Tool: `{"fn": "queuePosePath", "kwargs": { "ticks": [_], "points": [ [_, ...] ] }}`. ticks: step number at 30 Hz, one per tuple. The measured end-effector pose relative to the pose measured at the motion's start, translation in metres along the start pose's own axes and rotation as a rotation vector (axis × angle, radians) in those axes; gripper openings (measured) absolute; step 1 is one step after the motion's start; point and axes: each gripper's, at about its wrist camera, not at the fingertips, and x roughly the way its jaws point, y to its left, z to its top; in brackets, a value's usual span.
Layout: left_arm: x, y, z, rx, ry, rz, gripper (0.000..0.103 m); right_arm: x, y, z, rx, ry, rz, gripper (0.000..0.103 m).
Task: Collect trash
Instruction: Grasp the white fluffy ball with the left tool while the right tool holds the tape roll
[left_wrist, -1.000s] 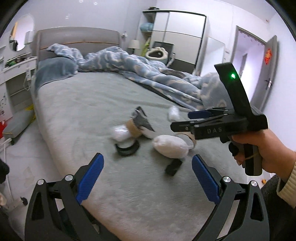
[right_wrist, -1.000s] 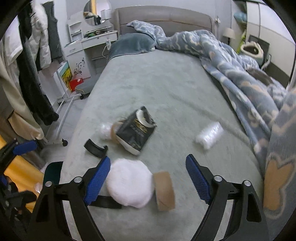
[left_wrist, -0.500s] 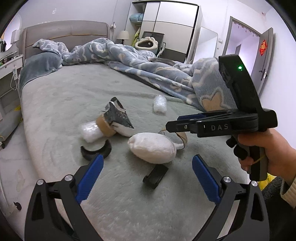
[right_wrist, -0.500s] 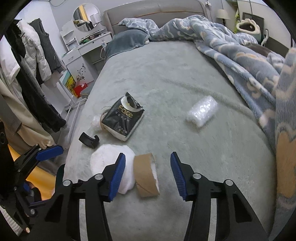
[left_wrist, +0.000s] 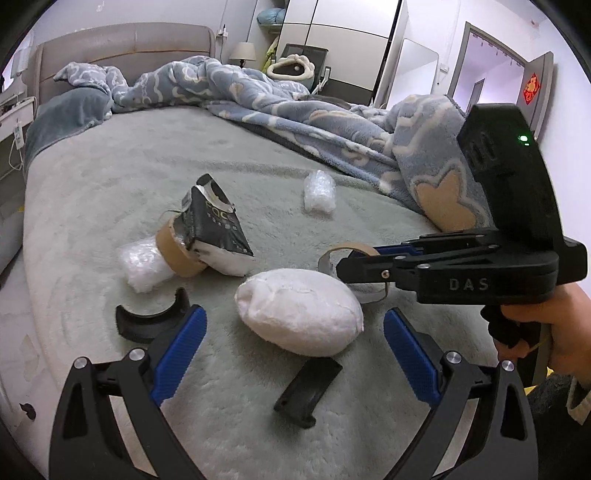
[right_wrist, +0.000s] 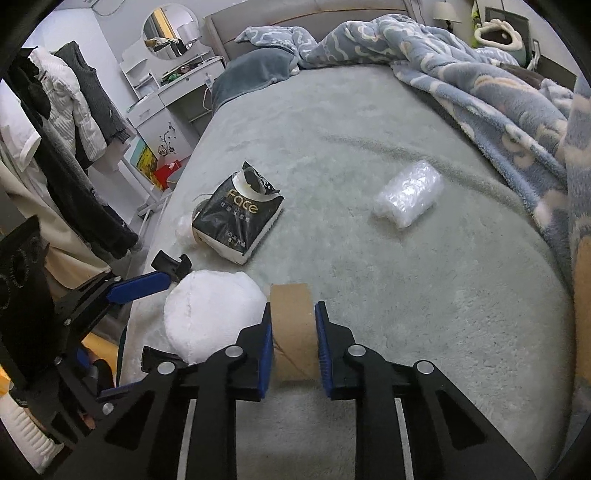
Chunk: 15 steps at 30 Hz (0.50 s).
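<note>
My right gripper (right_wrist: 293, 309) is shut on a brown cardboard tape roll (right_wrist: 291, 354) that stands on the grey bed cover; both blue pads press its sides. From the left wrist view the same roll (left_wrist: 330, 254) shows at the tip of the right gripper (left_wrist: 345, 267). A white padded pouch (left_wrist: 295, 299) lies just left of the roll. My left gripper (left_wrist: 293, 315) is open, low in front of that pouch, not touching it. Further back lie a black tissue pack (right_wrist: 240, 214), a second tape roll (left_wrist: 173, 251) and two bubble-wrap wads (right_wrist: 408, 192) (left_wrist: 144, 264).
A curved black plastic piece (left_wrist: 147, 321) and a flat black piece (left_wrist: 308, 387) lie near my left fingers. A blue patterned blanket (left_wrist: 332, 122) is heaped along the right side. The bed's left edge drops to the floor, with hanging clothes (right_wrist: 66, 110) and a dresser (right_wrist: 166, 96) beyond.
The right gripper's jaws have closed from wide open onto the cardboard roll. The left gripper has come lower and nearer to the white pouch.
</note>
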Motion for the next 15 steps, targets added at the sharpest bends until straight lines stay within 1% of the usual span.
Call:
{"fn": "queuePosePath", "kwargs": {
  "ticks": [4, 11, 12, 13, 15],
  "points": [
    [0.006, 0.001, 0.001, -0.003, 0.009, -0.011, 0.098, -0.006, -0.003, 0.0, 0.004, -0.022, 0.005, 0.021],
    [0.017, -0.001, 0.005, -0.002, 0.026, -0.004, 0.096, -0.012, -0.012, 0.001, 0.021, -0.046, -0.007, 0.021],
    [0.018, -0.002, 0.006, 0.0, 0.031, 0.003, 0.092, -0.013, -0.014, 0.0, 0.024, -0.048, -0.009, 0.021],
    [0.02, -0.002, 0.007, 0.002, 0.039, 0.009, 0.085, -0.013, -0.014, 0.0, 0.025, -0.049, -0.01, 0.021],
    [0.022, -0.002, 0.007, 0.001, 0.057, 0.013, 0.078, -0.014, -0.017, 0.0, 0.028, -0.051, -0.014, 0.021]
  ]
}}
